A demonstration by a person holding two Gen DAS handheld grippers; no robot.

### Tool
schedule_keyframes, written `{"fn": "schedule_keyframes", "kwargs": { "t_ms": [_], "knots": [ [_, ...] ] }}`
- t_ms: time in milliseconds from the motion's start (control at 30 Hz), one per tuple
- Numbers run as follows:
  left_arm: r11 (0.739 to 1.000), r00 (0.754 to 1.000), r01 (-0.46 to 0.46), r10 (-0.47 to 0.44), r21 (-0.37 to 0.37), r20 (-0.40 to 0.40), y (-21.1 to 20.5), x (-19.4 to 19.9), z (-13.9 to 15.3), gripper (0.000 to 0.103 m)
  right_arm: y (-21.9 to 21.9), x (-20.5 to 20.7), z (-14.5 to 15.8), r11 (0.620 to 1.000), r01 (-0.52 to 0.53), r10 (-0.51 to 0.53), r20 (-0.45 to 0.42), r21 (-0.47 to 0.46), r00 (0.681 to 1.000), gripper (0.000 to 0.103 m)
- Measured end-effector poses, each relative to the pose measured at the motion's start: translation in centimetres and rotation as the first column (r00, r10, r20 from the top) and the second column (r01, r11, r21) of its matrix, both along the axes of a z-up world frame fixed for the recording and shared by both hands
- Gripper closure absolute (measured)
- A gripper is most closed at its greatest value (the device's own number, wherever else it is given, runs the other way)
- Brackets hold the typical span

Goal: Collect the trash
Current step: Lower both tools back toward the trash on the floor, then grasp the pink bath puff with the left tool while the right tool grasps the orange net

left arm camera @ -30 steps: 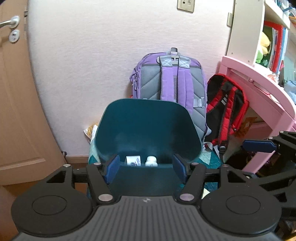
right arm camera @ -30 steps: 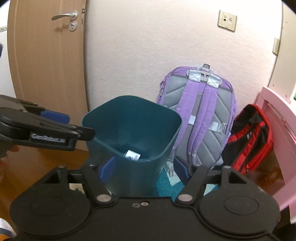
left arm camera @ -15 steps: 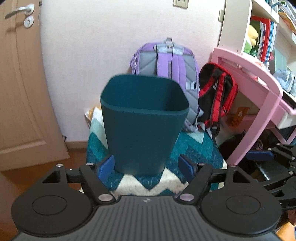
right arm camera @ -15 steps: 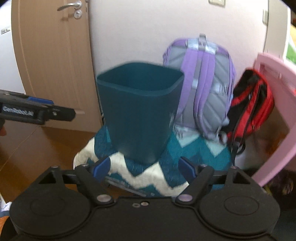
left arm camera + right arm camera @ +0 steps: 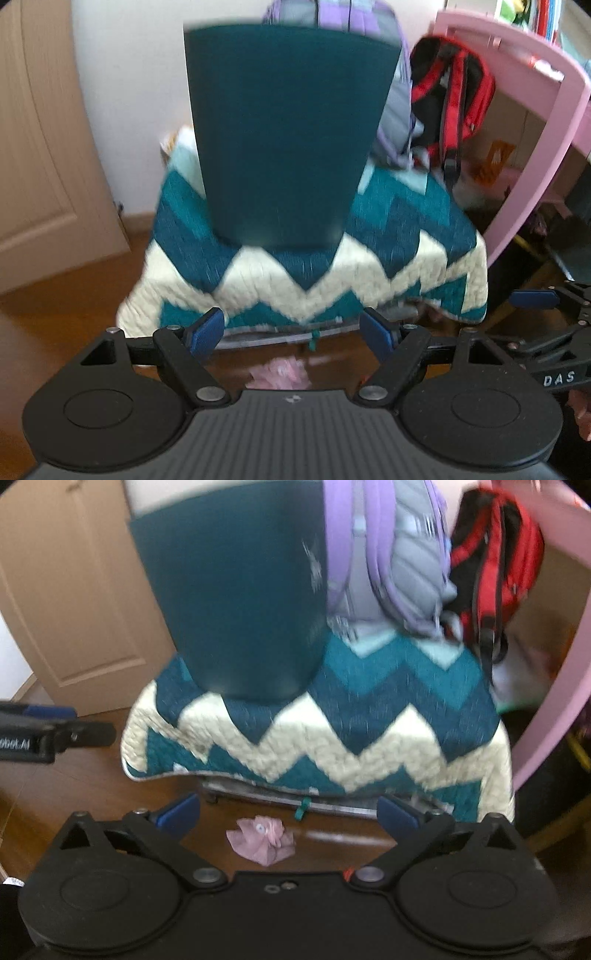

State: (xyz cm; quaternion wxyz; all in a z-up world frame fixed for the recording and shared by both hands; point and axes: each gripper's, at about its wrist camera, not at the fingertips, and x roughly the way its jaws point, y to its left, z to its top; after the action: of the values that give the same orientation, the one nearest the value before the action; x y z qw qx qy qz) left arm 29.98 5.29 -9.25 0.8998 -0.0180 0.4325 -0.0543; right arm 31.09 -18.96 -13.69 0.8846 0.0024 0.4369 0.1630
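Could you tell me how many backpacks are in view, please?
2: a purple backpack behind the bin, and a red backpack beside it. Others may be hidden.

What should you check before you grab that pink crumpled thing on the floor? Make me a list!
1. Right hand-held gripper wide open with nothing between its pads: ok; the jaws have just been opening.
2. Pink crumpled trash lies between the right pads' lines, on the wooden floor: ok.
3. Left hand-held gripper open and empty: ok; it has just been opening too.
4. Teal bin stands upright on the zigzag blanket, ready for the drop: ok.
5. Space inside the bin: cannot tell, its opening is out of sight.
6. Sharp view of the trash: not ok, both views are blurred.
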Motion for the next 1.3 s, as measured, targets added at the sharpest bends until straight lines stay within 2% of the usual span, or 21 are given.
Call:
{"fn": "schedule_keyframes", "kwargs": {
  "t_ms": [167,433,633,867,1167,1300],
  "knots": [
    [0.999,0.995,-0.024,0.021,-0.031,-0.094,0.3,1.2,-6.3,0.001,-0.2,1.6,-6.2,0.999,0.033,-0.036,-0.073,-0.040,0.997,0.000],
    [0.996,0.965,-0.078,0.063,-0.046,-0.256,0.3,4.7,-16.7,0.001,-1.3,5.2,-17.1,0.989,0.105,-0.126,-0.218,-0.103,0.968,0.000],
    [0.996,0.941,-0.084,0.077,-0.007,-0.330,-1.0,7.6,-24.6,0.001,-1.3,7.9,-24.2,0.982,0.100,-0.143,-0.291,-0.159,0.946,0.000],
    [0.993,0.900,-0.117,0.109,0.009,-0.422,-1.9,10.1,-32.9,0.001,-2.5,9.7,-32.4,0.972,0.143,-0.208,-0.404,-0.185,0.891,0.000],
    [0.982,0.836,-0.185,0.177,0.038,-0.520,-1.6,12.6,-41.3,0.001,-2.7,10.6,-40.9,0.964,0.174,-0.255,-0.508,-0.202,0.823,0.001],
    [0.983,0.824,-0.173,0.178,0.059,-0.538,-1.8,13.3,-43.9,0.001,-2.9,10.8,-43.2,0.957,0.213,-0.286,-0.536,-0.195,0.794,0.003]
  ]
}}
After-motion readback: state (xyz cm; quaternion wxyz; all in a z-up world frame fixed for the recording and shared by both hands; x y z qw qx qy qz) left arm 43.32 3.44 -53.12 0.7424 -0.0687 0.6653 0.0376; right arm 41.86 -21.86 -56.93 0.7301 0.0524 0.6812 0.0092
